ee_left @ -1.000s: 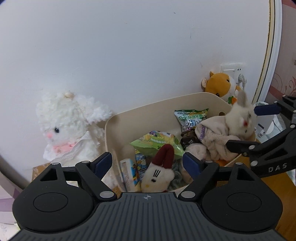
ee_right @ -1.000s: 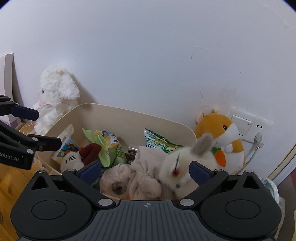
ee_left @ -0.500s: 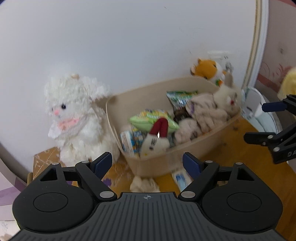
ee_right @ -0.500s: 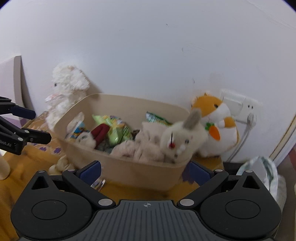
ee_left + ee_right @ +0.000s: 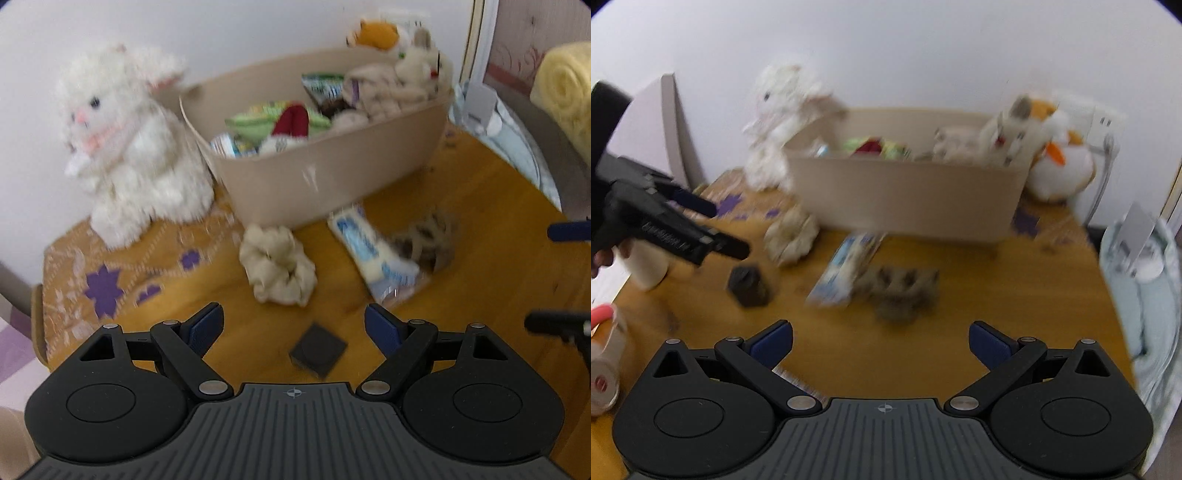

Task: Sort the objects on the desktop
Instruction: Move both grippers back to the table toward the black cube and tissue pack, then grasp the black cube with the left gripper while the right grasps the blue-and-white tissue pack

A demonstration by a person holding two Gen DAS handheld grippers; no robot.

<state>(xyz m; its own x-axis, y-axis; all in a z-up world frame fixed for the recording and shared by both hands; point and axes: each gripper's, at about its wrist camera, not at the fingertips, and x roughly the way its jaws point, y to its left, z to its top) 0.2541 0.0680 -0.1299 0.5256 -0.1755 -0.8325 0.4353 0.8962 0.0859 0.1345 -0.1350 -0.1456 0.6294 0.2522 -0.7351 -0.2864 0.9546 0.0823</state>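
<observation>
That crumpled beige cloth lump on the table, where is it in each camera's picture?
Left wrist view: cloth lump near centre, just in front of the beige bin.
Right wrist view: cloth lump left of centre, by the bin's left front corner.
Shared landmark: the bin.

Both grippers hover above the wooden table with blue-padded jaws spread wide and holding nothing, the left gripper (image 5: 294,325) to the left of the right gripper (image 5: 881,341), pointing the same way.
</observation>
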